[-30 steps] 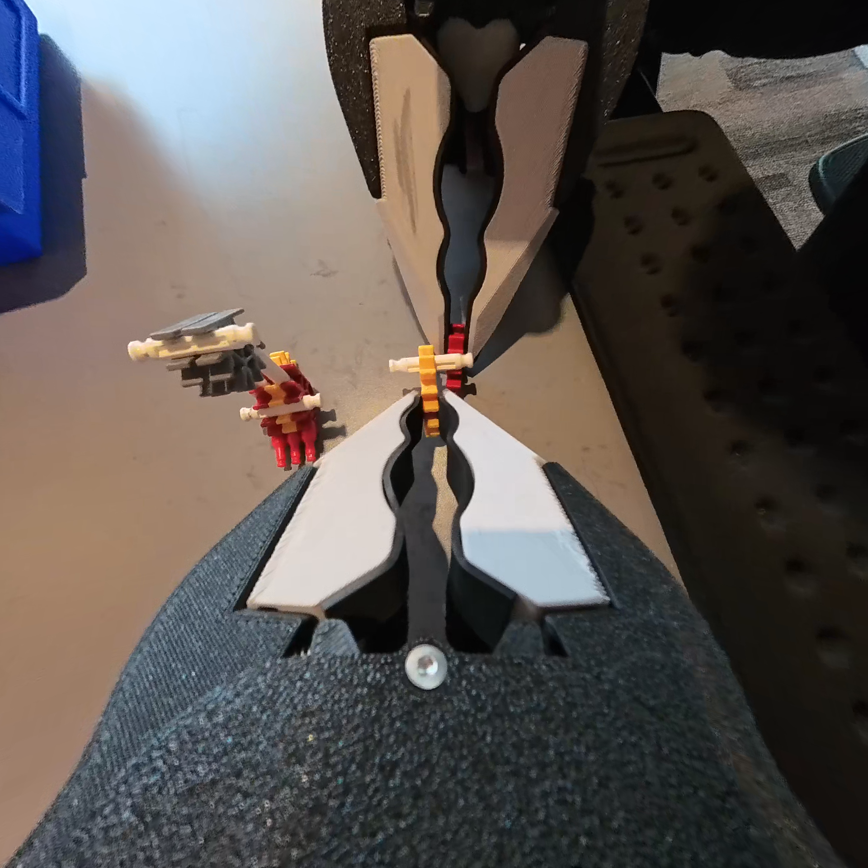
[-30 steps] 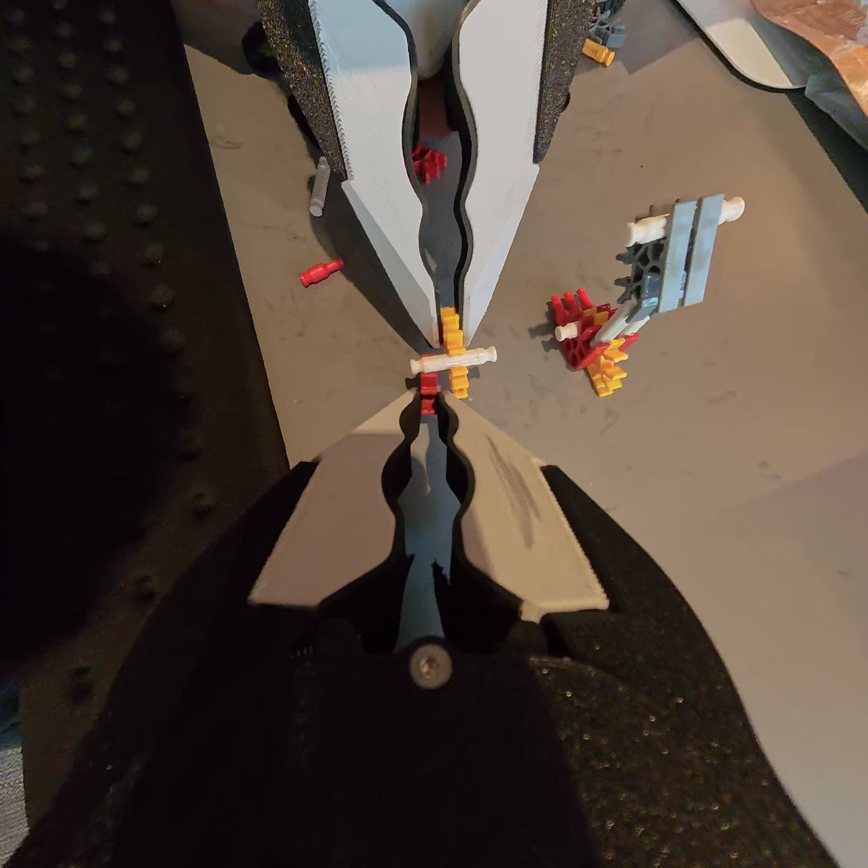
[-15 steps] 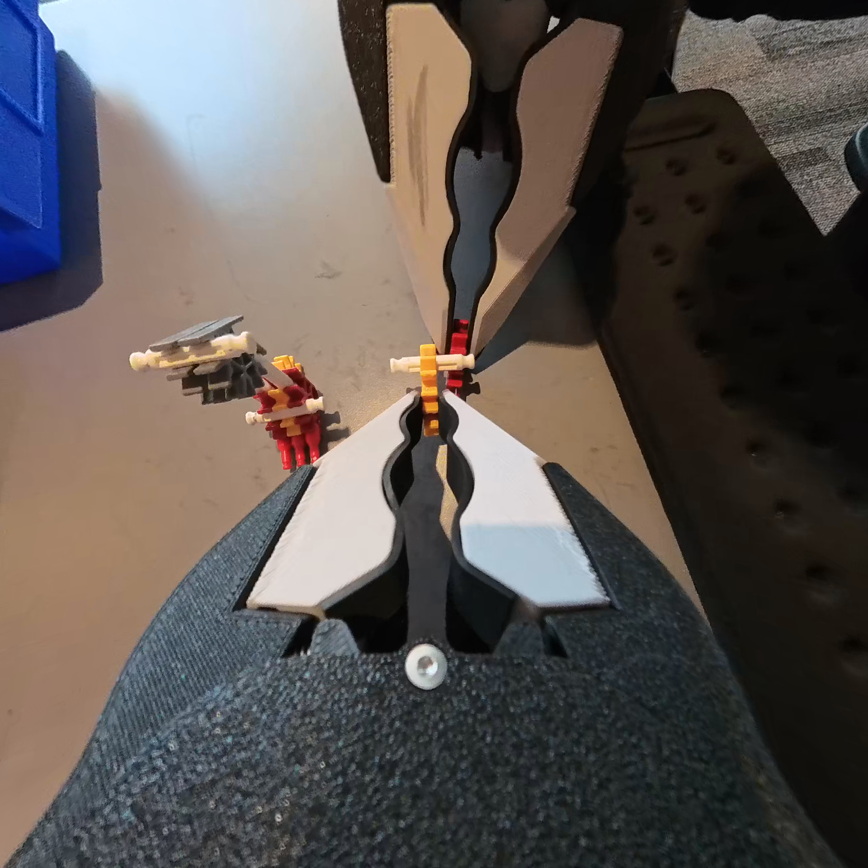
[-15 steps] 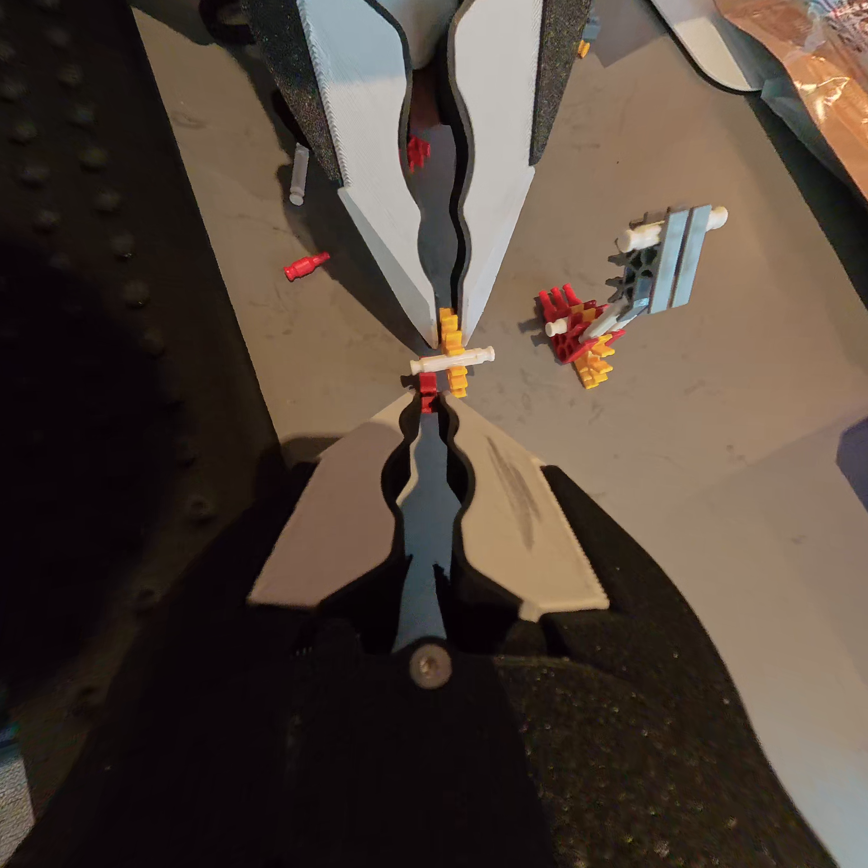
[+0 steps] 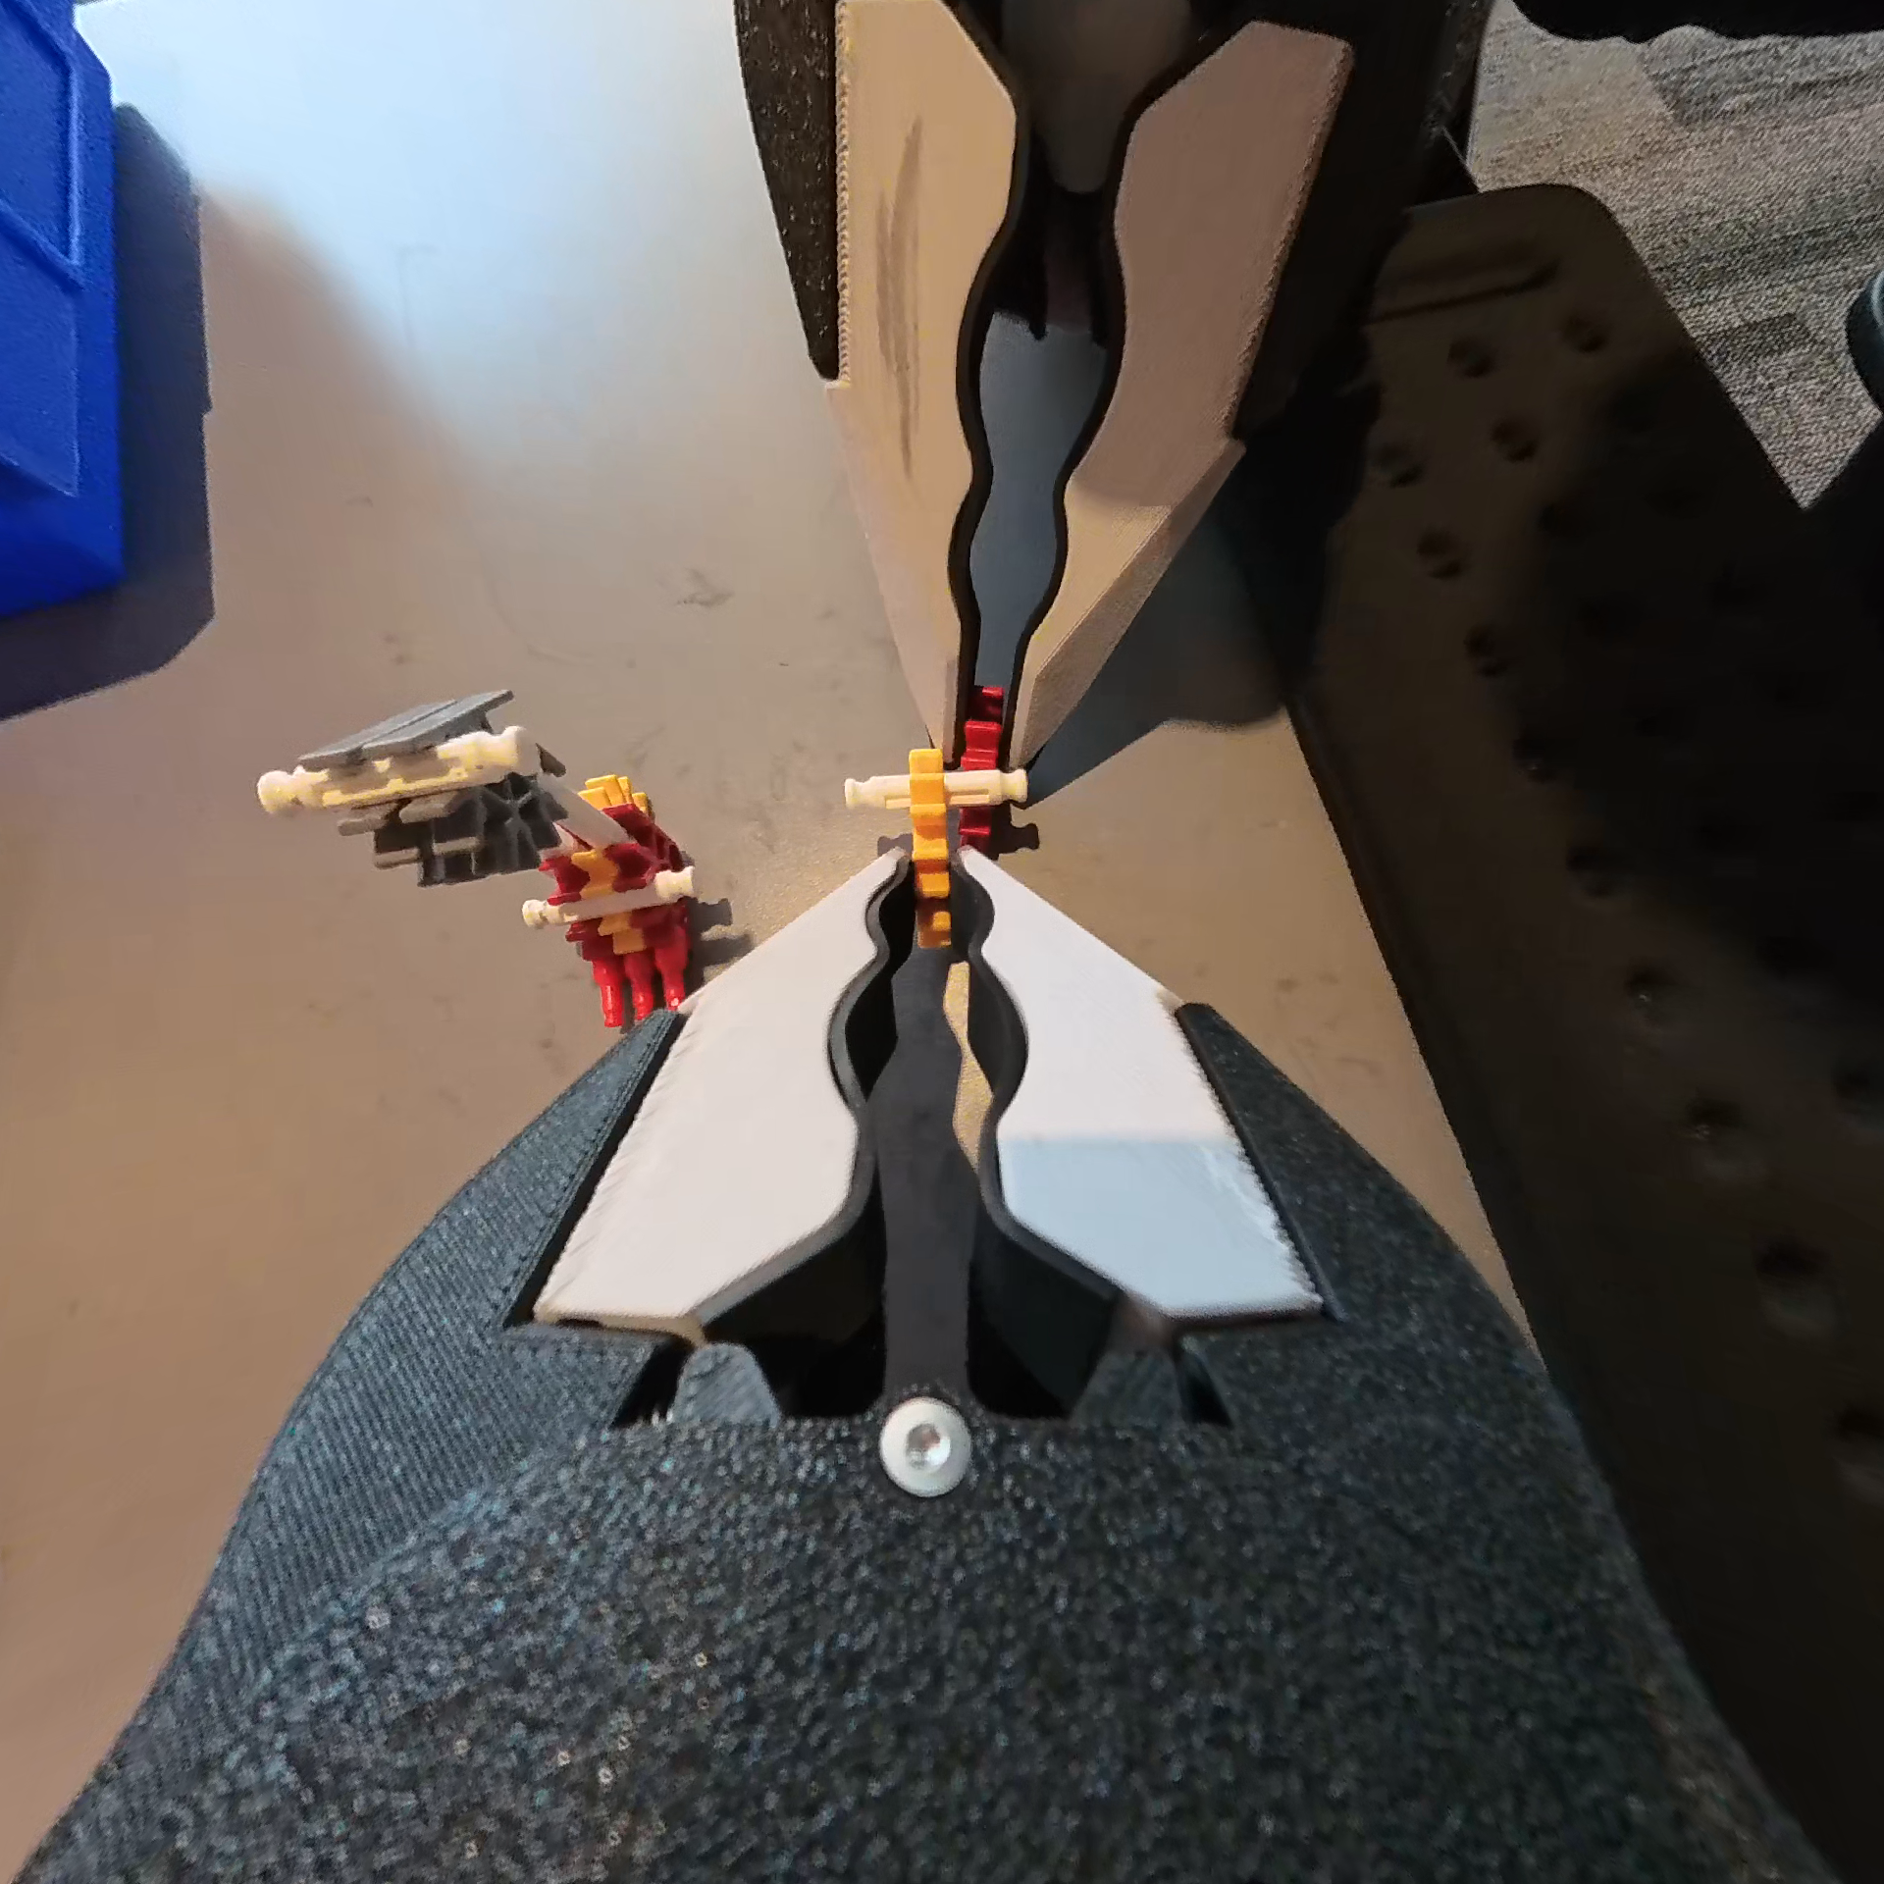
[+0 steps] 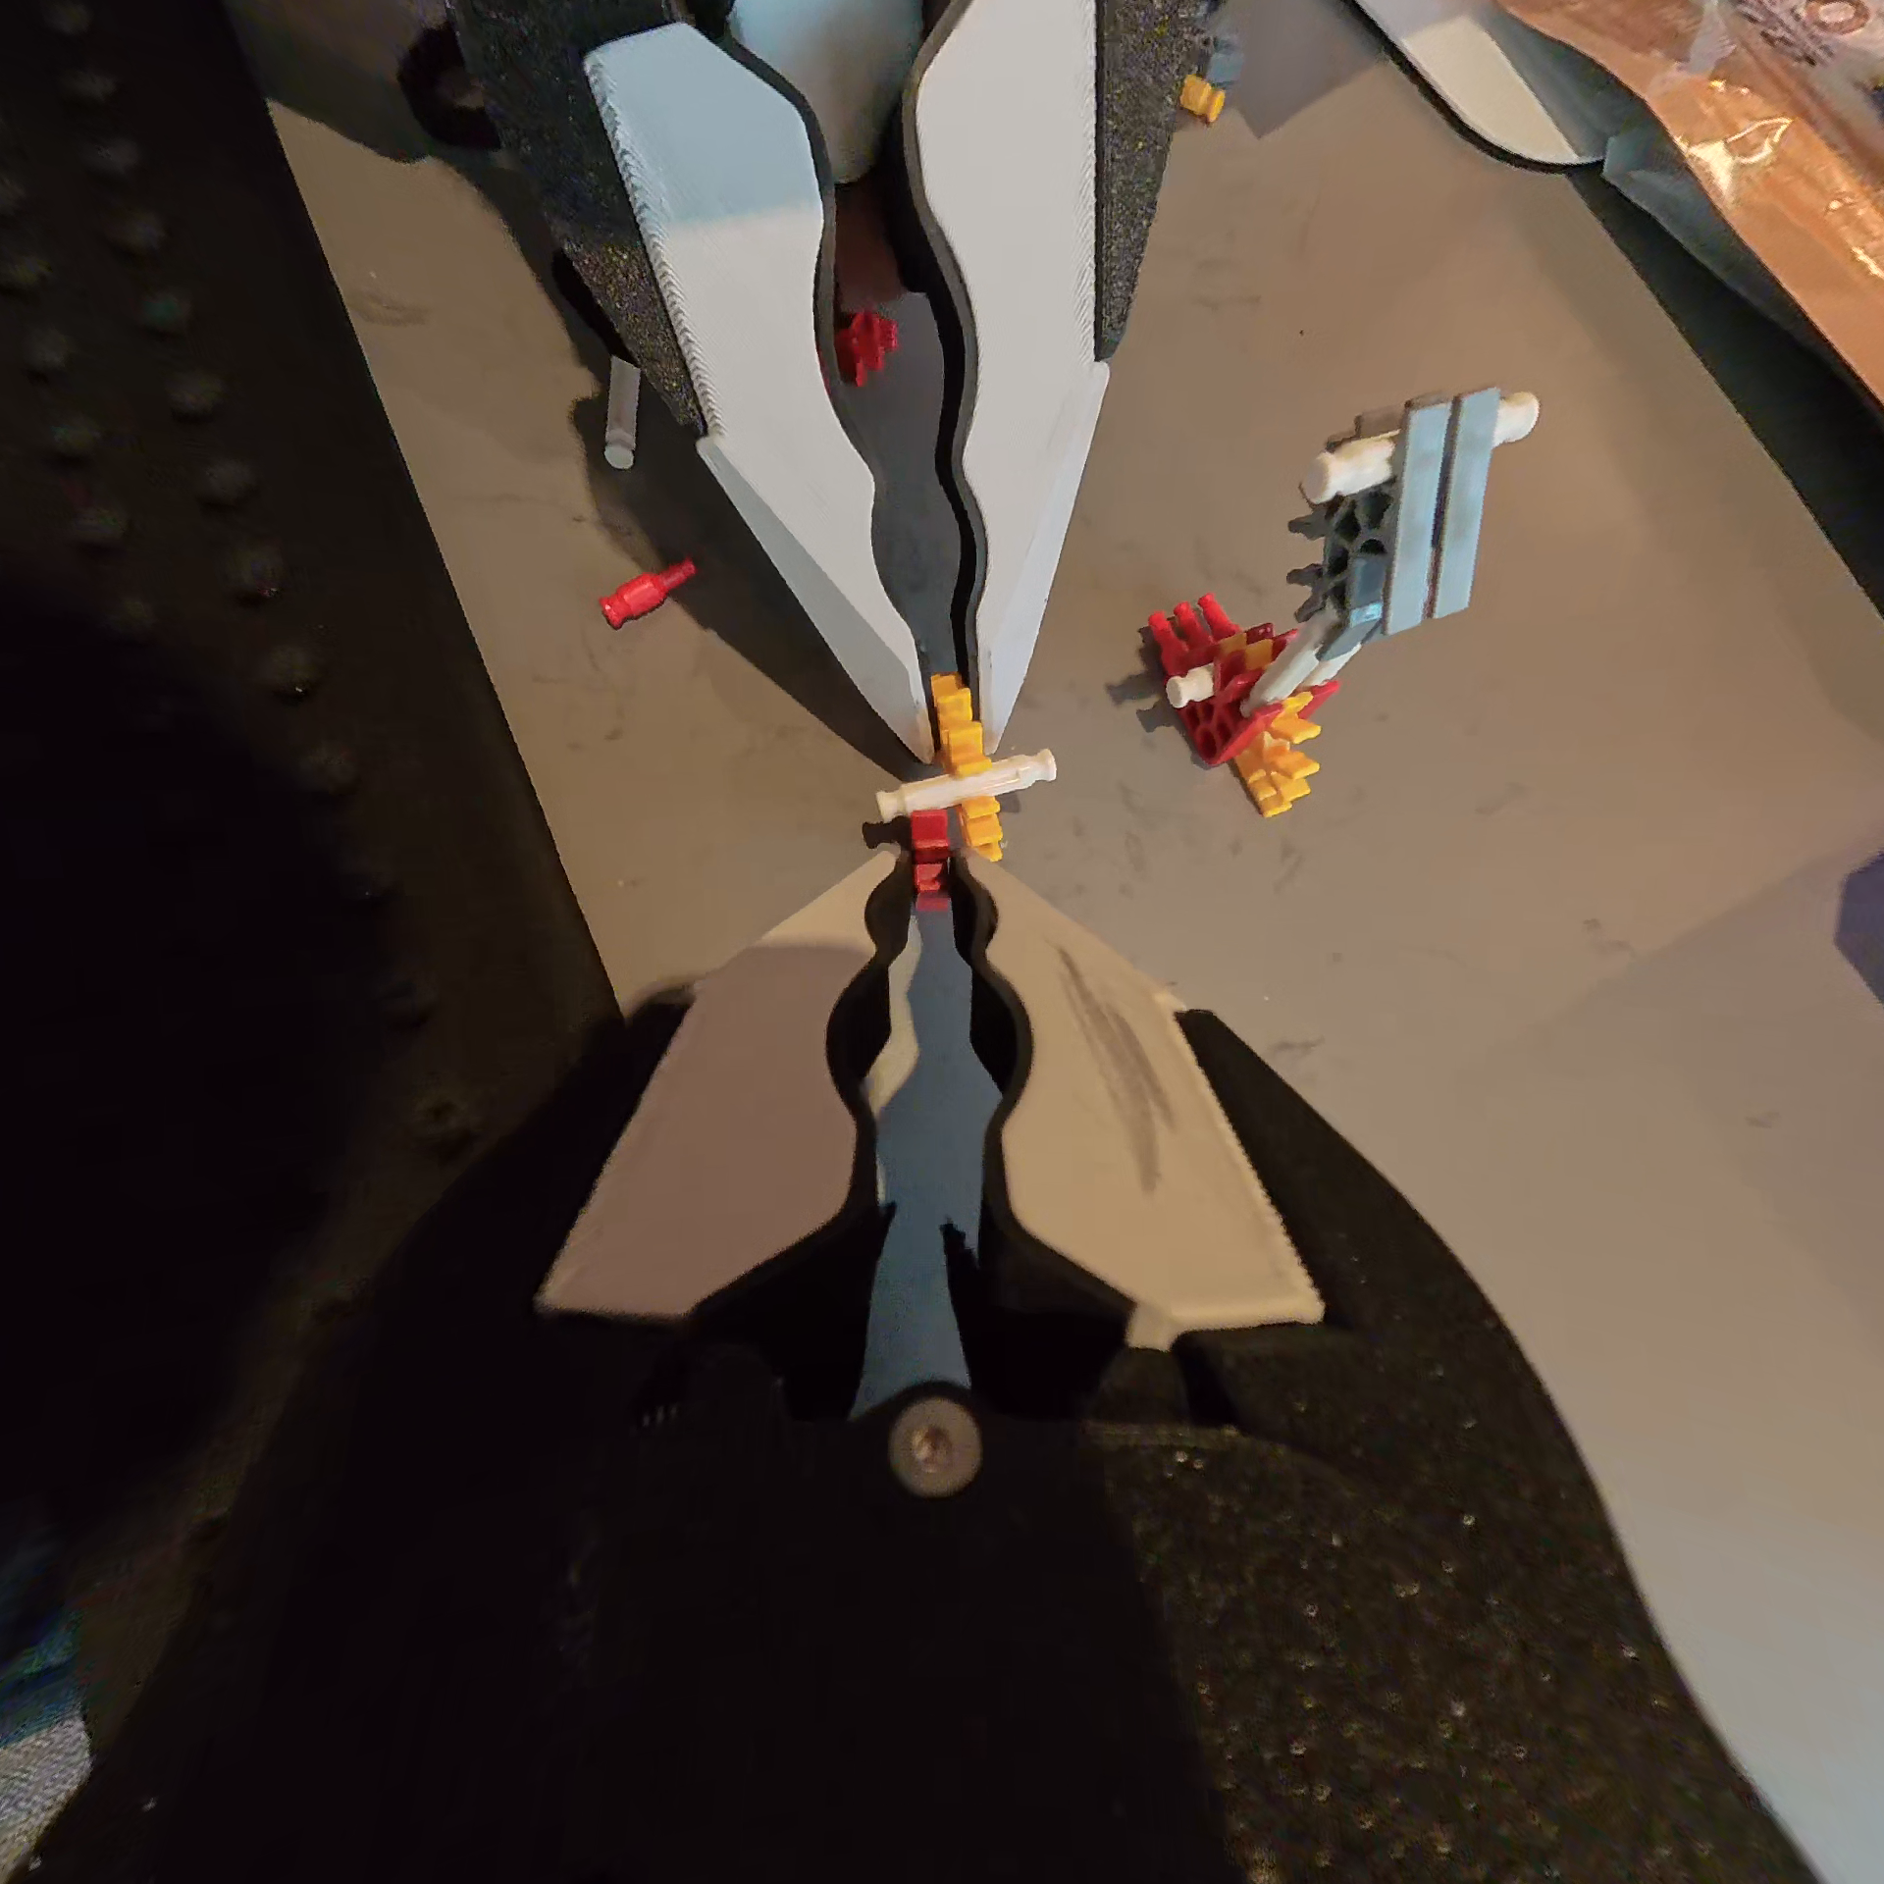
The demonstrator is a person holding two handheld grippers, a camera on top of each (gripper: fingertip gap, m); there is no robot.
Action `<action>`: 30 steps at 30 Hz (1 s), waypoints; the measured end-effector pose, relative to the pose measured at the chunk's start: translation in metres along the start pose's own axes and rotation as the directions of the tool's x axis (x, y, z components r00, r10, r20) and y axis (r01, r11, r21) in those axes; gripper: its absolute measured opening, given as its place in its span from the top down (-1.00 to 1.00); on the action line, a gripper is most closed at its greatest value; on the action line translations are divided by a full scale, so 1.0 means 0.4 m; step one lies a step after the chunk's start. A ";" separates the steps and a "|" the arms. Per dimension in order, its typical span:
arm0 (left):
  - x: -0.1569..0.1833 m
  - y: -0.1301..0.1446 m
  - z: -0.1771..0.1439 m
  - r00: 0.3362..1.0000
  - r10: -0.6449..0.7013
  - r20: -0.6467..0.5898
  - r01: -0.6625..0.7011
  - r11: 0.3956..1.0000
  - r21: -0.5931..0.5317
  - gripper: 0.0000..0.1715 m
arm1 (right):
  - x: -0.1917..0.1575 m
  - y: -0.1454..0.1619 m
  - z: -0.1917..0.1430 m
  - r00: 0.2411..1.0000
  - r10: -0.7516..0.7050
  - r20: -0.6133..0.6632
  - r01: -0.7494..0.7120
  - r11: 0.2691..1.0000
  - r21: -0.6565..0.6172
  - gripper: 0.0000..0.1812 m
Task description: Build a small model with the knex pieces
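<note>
Grey-beige desk (image 5: 428, 1070) fills both views, smooth matte top with faint scuffs. Black perforated mat (image 5: 1652, 918) runs down the right side of the left wrist view; blue plastic bin (image 5: 51, 306) sits at the upper left edge.

Left hand-held gripper (image 5: 930, 887), grainy black body with pale ribbed printed fingers, is clamped on a yellow toothed connector (image 5: 926, 846) at frame centre. Right hand-held gripper (image 6: 933, 882) comes in from the opposite side and is clamped on a red toothed connector (image 6: 928, 846). Both connectors sit side by side on one white rod (image 6: 963, 785), held above the desk between the two sets of tips.

Judged handling: tiny, very light, hard rigid plastic, slick faces, snap-fit. Flat connector faces are the hold points; the thin rod looks easiest to twist or pop loose.

Finished cluster (image 6: 1325, 602) of grey slats, dark grey hub, white rods and red and yellow connectors lies on the desk, right of centre in the right wrist view, well apart from the grippers. Loose red peg (image 6: 644, 593) at left, loose white rod (image 6: 619, 423) upper left, small red connector (image 6: 865, 345) and small yellow piece (image 6: 1201, 97) near the top. Crinkled brown bag (image 6: 1754, 173) at upper right.
</note>
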State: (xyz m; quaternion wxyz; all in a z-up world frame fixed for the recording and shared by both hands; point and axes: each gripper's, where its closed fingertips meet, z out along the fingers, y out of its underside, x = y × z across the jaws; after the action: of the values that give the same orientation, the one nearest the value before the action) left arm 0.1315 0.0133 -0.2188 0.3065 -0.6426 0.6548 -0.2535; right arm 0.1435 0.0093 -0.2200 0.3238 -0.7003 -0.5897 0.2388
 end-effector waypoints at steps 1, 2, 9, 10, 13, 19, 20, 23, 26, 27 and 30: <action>0.000 0.000 0.000 1.000 0.006 0.001 -0.006 1.000 -0.003 0.94 | 0.000 0.001 0.000 1.000 0.006 0.004 -0.006 1.000 0.004 0.93; 0.000 0.000 0.001 1.000 0.014 0.003 -0.014 1.000 -0.008 0.94 | 0.000 0.002 0.000 1.000 0.009 0.008 -0.009 1.000 0.007 0.93; -0.002 -0.004 0.006 0.998 0.068 0.004 -0.068 0.997 -0.043 0.94 | 0.005 0.008 -0.002 1.000 0.027 0.012 -0.028 1.000 0.010 0.93; -0.003 -0.005 0.008 0.997 0.073 0.004 -0.073 0.996 -0.045 0.94 | 0.006 0.010 -0.003 1.000 0.030 0.011 -0.030 1.000 0.009 0.93; -0.003 -0.005 0.012 0.997 0.081 0.001 -0.081 0.995 -0.049 0.94 | 0.006 0.013 -0.004 1.000 0.029 0.000 -0.029 1.000 0.003 0.93; -0.005 -0.007 0.014 0.995 0.096 0.001 -0.095 0.994 -0.060 0.94 | 0.005 0.015 -0.006 1.000 0.021 0.005 -0.021 1.000 -0.002 0.92; -0.005 -0.007 0.015 0.995 0.096 0.001 -0.096 0.994 -0.060 0.94 | 0.005 0.015 -0.007 1.000 0.020 0.008 -0.020 1.000 -0.002 0.91; -0.005 -0.009 0.016 0.995 0.098 -0.003 -0.098 0.993 -0.059 0.94 | 0.001 0.017 -0.010 1.000 0.014 0.012 -0.014 1.000 -0.002 0.88; -0.005 -0.010 0.018 0.995 0.098 -0.007 -0.098 0.994 -0.058 0.94 | 0.002 0.019 -0.012 1.000 0.009 0.003 -0.009 1.000 -0.005 0.86; -0.004 -0.010 0.018 0.995 0.097 -0.008 -0.098 0.994 -0.057 0.94 | 0.003 0.022 -0.013 1.000 0.009 -0.001 -0.009 1.000 -0.008 0.85; -0.005 -0.011 0.020 0.995 0.097 -0.006 -0.097 0.994 -0.056 0.94 | 0.001 0.026 -0.016 1.000 0.007 0.001 -0.007 1.000 -0.011 0.85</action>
State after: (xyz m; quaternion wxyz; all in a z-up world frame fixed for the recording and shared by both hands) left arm 0.1401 0.0155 -0.2210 0.2991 -0.6181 0.6926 -0.2209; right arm 0.1552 0.0075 -0.2235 0.3189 -0.7040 -0.5886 0.2371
